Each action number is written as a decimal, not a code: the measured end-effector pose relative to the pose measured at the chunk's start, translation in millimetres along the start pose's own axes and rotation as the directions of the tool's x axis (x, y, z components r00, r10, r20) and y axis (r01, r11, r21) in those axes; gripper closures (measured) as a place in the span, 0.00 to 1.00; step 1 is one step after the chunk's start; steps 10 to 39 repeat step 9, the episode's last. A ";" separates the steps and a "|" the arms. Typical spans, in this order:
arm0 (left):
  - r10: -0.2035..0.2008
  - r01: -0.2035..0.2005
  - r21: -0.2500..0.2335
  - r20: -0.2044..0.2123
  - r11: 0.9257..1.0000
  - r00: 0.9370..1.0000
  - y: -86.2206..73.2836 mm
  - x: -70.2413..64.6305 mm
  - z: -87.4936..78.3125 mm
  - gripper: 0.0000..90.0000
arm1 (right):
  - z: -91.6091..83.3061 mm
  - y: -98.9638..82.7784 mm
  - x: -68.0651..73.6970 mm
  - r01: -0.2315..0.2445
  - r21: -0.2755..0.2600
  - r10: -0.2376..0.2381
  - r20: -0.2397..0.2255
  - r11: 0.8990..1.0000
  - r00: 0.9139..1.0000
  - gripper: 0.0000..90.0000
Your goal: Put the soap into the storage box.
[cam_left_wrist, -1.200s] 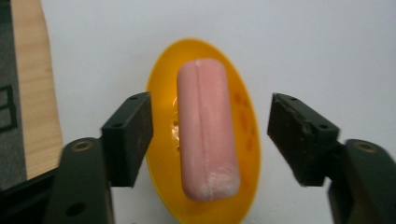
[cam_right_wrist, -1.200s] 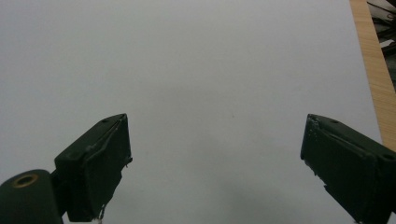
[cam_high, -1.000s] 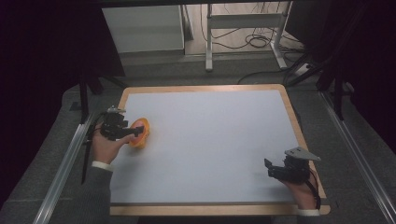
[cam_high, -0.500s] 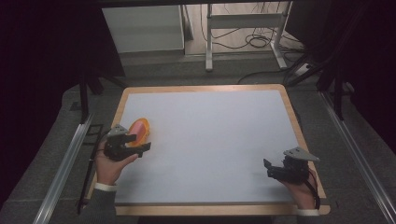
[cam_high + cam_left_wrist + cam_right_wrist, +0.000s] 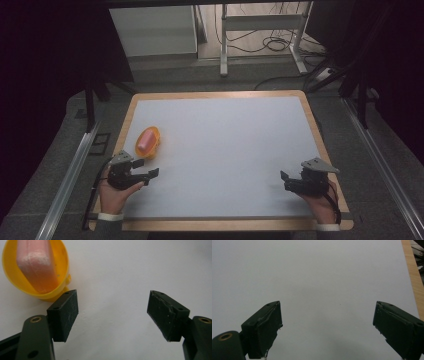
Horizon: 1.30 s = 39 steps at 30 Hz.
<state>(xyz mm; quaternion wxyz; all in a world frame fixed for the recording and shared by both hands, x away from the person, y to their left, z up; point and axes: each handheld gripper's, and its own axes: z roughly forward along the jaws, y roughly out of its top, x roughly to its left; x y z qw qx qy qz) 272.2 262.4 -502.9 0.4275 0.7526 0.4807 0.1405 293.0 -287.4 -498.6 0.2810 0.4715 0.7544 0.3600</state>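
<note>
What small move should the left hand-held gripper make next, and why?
Probably settle to rest near the front edge. The left hand-held gripper is open and holds nothing, apart from the yellow bowl, which sits on the table with the pink block inside. The right hand-held gripper is also open and holds nothing.

Glossy yellow plastic for the bowl point(image 5: 58, 270), holding a matt, chalky pink block point(image 5: 37, 263) with a powdery bloom. Smooth matt grey for the table point(image 5: 235, 145), pale wood along its edges. Matt, scuffed black rubber on the left gripper point(image 5: 112, 315) pads point(image 5: 65, 312).
</note>
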 end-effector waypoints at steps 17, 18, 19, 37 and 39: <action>-0.001 0.001 -0.006 -0.003 1.000 1.000 -1.2 2.4 -1.0 0.28 | -0.7 2.6 4.1 0.014 -0.019 -0.014 -0.003 1.000 1.000 0.09; -0.001 0.001 -0.006 -0.003 1.000 1.000 -1.2 2.4 -1.0 0.28 | -0.7 2.6 4.1 0.014 -0.019 -0.014 -0.003 1.000 1.000 0.09; -0.001 0.001 -0.006 -0.003 1.000 1.000 -1.2 2.4 -1.0 0.28 | -0.7 2.6 4.1 0.014 -0.019 -0.014 -0.003 1.000 1.000 0.09; -0.001 0.001 -0.006 -0.003 1.000 1.000 -1.2 2.4 -1.0 0.28 | -0.7 2.6 4.1 0.014 -0.019 -0.014 -0.003 1.000 1.000 0.09; -0.001 0.001 -0.006 -0.003 1.000 1.000 -1.2 2.4 -1.0 0.28 | -0.7 2.6 4.1 0.014 -0.019 -0.014 -0.003 1.000 1.000 0.09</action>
